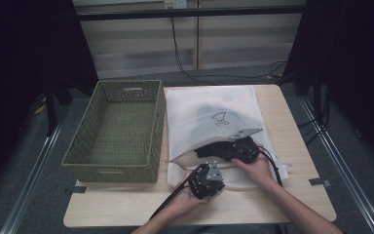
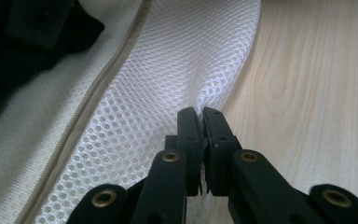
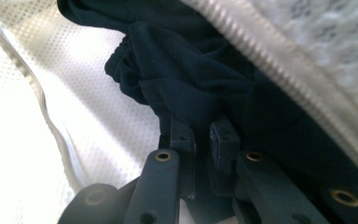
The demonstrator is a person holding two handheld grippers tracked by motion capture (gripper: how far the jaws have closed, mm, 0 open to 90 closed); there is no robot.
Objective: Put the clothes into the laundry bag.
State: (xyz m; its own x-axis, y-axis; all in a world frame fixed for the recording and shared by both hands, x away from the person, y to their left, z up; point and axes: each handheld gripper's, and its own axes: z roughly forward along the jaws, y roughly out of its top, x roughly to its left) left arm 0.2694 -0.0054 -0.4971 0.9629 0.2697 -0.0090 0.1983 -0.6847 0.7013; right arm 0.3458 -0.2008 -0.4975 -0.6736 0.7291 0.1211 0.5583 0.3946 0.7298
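White mesh forms the laundry bag that lies flat on the pale wooden tabletop, just beside a woven green basket at its left. The bag has a small dark drawing on its upper face, and its near edge is open along a zipper. A dark garment sits in this opening — partly inside the bag, partly showing at the mouth.

The left gripper is held in the person's left hand at the near edge of the bag. In the left gripper view its fingers are pressed together on a fold of the white mesh, and the mesh is gathered into small creases just at the tips. The bare wood of the tabletop is at the right of this fold.

The right gripper is held in the right hand and reaches into the mouth of the bag. In the right gripper view its fingers stand a little apart, with the dark cloth bunched right at their tips — if the cloth is really pinched between them, I cannot tell. The zipper line runs across the upper right of that view, and the lower mesh layer lies bright at the left.
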